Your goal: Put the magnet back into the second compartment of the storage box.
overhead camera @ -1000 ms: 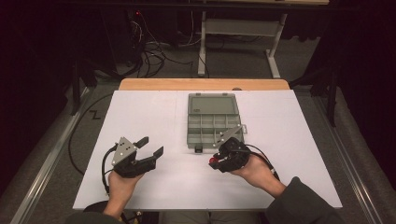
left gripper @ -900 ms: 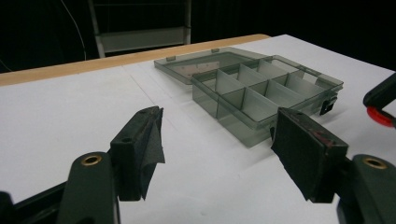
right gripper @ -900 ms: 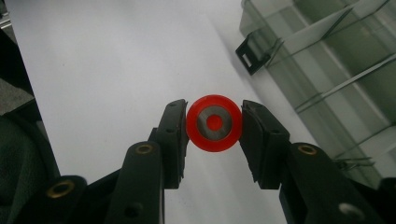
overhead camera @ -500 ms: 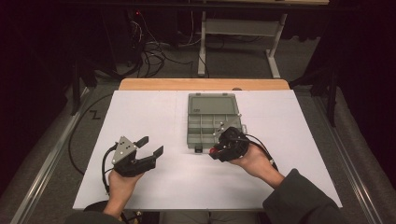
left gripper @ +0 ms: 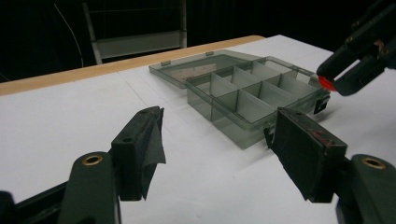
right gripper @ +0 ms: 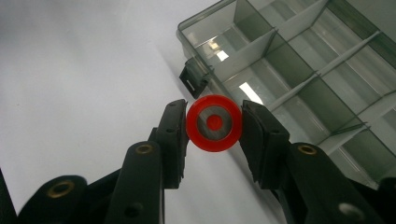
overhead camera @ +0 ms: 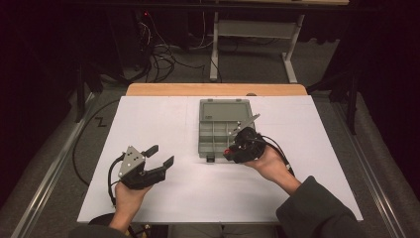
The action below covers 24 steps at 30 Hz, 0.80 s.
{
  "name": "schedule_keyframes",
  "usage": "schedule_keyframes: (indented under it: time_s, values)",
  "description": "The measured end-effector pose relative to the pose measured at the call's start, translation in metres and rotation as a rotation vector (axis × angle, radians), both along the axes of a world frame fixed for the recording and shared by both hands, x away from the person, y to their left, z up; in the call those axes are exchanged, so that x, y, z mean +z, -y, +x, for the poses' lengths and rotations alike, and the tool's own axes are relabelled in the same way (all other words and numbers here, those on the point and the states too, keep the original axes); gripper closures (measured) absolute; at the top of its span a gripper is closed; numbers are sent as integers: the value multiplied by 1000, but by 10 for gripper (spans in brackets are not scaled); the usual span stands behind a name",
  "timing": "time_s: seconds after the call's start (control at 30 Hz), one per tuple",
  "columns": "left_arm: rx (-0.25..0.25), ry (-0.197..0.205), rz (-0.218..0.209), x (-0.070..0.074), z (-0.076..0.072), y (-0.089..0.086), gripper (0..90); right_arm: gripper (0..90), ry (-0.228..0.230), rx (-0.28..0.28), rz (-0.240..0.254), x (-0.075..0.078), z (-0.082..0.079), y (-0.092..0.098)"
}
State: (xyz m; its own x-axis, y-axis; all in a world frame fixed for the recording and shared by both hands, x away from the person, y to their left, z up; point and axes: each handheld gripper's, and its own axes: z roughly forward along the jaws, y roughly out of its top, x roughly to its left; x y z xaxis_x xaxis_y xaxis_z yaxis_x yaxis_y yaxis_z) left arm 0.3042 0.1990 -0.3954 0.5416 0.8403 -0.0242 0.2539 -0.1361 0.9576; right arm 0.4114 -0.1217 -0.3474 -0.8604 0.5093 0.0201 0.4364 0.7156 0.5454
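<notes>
We each hand a black two-jaw gripper. Our left gripper [overhead camera: 159, 156] carries a grey three-cornered plate [overhead camera: 130, 159] on top, dotted with small screws, and a black cable [overhead camera: 112, 179] loops from its rear. Its jaws are lined with flat dark pads [left gripper: 306, 151], one scuffed with reddish marks, and brass-ringed bolts [left gripper: 92, 160] sit at the knuckles. Our right gripper [overhead camera: 229, 152] is black too, with a black cable [overhead camera: 280, 153] trailing along the wrist. We wear a dark grey sleeve [overhead camera: 317, 213] on the right arm.
</notes>
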Motion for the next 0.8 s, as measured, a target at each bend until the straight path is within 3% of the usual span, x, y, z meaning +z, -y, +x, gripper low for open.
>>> schedule_keyframes:
  time_s: [0.4,0.8]
  values:
    - [10,-8,-11,0,2,-2,336,643,-2,-41,5,6,16,4]
    - [20,3,-25,1,0,-4,335,643,-9,-76,-12,6,35,-6]
